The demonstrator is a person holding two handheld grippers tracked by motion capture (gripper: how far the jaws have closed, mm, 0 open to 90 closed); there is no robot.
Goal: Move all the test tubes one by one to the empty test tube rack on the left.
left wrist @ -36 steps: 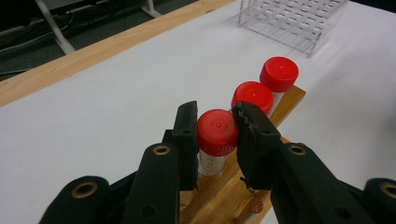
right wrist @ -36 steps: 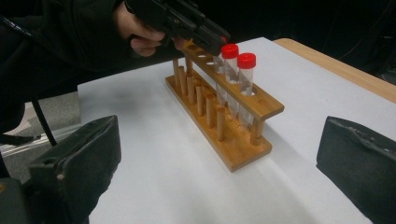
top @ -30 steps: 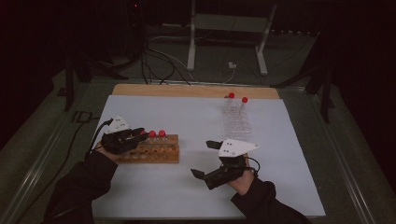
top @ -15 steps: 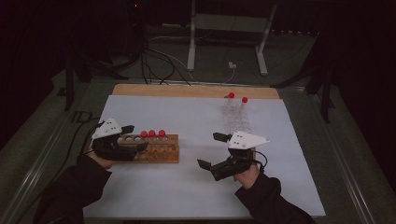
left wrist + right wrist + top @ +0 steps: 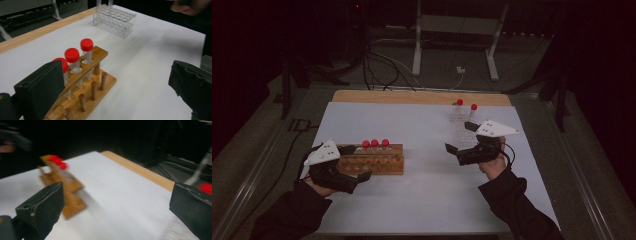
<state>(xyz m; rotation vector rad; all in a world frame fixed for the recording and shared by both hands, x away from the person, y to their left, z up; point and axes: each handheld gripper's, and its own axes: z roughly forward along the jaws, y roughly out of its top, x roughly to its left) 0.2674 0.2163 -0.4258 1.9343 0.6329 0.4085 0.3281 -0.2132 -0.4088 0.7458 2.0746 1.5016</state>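
The left gripper (image 5: pixel 357 162), jaws just opened wide and empty, sits beside the wooden rack (image 5: pixel 372 161) holding three red-capped tubes (image 5: pixel 374 144). The right gripper (image 5: pixel 460 137), jaws open, hovers near the clear rack (image 5: pixel 460 125).

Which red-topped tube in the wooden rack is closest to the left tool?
The end tube, partly hidden behind the left tool's jaw. The other two tubes stand farther along the wooden rack.

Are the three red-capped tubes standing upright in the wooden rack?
Yes, upright: the three tubes stand in a row in the wooden rack, red caps on top.
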